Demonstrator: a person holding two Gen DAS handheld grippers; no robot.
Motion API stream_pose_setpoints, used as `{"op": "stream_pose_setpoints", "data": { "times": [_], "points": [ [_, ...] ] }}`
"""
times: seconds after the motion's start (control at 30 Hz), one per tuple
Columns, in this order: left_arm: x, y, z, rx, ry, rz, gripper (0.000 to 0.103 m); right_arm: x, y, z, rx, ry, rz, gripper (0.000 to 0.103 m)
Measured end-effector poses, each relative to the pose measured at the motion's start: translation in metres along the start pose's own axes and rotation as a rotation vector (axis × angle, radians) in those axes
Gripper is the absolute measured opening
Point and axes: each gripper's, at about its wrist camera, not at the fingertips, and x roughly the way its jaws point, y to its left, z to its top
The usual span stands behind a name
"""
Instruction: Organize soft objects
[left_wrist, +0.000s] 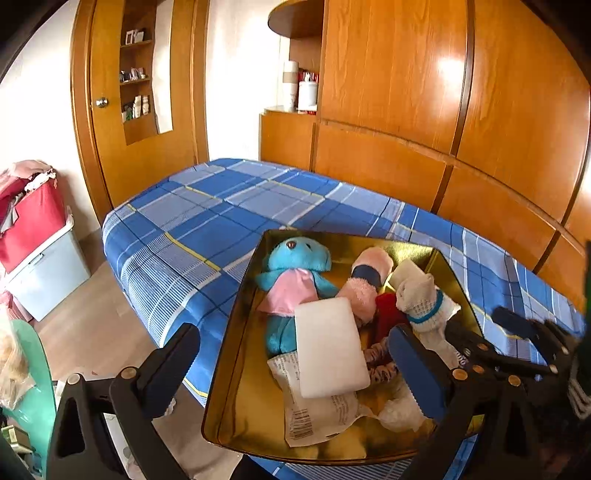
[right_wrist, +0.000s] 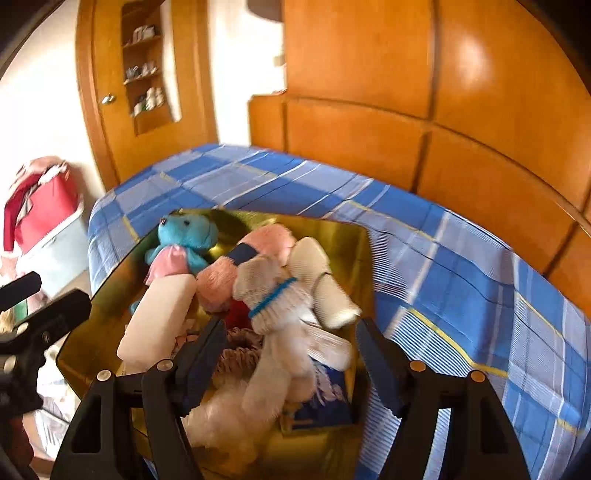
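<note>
Releasing white sock (right_wrist: 273, 306) into gold tin (right_wrist: 343, 236) at bed (right_wrist: 461, 258) corner; both tools agape, empty; next: withdrawing right tool (right_wrist: 291, 354).

Bedroom w/ white walls (left_wrist: 40, 122) and pale wood-look floor (left_wrist: 92, 321). Bed w/ blue plaid sheet (left_wrist: 207, 221), thin yellow and white lines, fills the middle. Glossy orange-brown wood paneling (left_wrist: 406, 74) runs behind the bed on the right, bright light glare on it. Left of that, a wood door (left_wrist: 110, 155) w/ round metal knob (left_wrist: 101, 102) and a built-in shelf niche (left_wrist: 136, 77) holding small bottles. Rounded corner shelf (left_wrist: 295, 18) up high; low cabinet (left_wrist: 288, 140) below it. Red bag (left_wrist: 33, 221) on a pale blue storage bin (left_wrist: 48, 277) by the left wall.
</note>
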Motion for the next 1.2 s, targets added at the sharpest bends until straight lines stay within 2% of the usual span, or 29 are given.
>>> {"op": "stream_pose_setpoints", "data": {
  "times": [0.17, 0.33, 1.2],
  "points": [
    [-0.015, -0.003, 0.000, -0.013, -0.050, -0.004, 0.103, -0.022, -0.011, -0.021, 0.083, -0.045, -0.067, 0.074],
    [-0.022, -0.008, -0.004, -0.006, -0.068, -0.009, 0.103, -0.032, -0.013, -0.034, 0.096, -0.059, -0.099, 0.074],
    [-0.026, -0.014, -0.007, 0.019, -0.060, -0.013, 0.103, -0.042, -0.009, -0.036, 0.093, -0.083, -0.082, 0.074]
  ]
}}
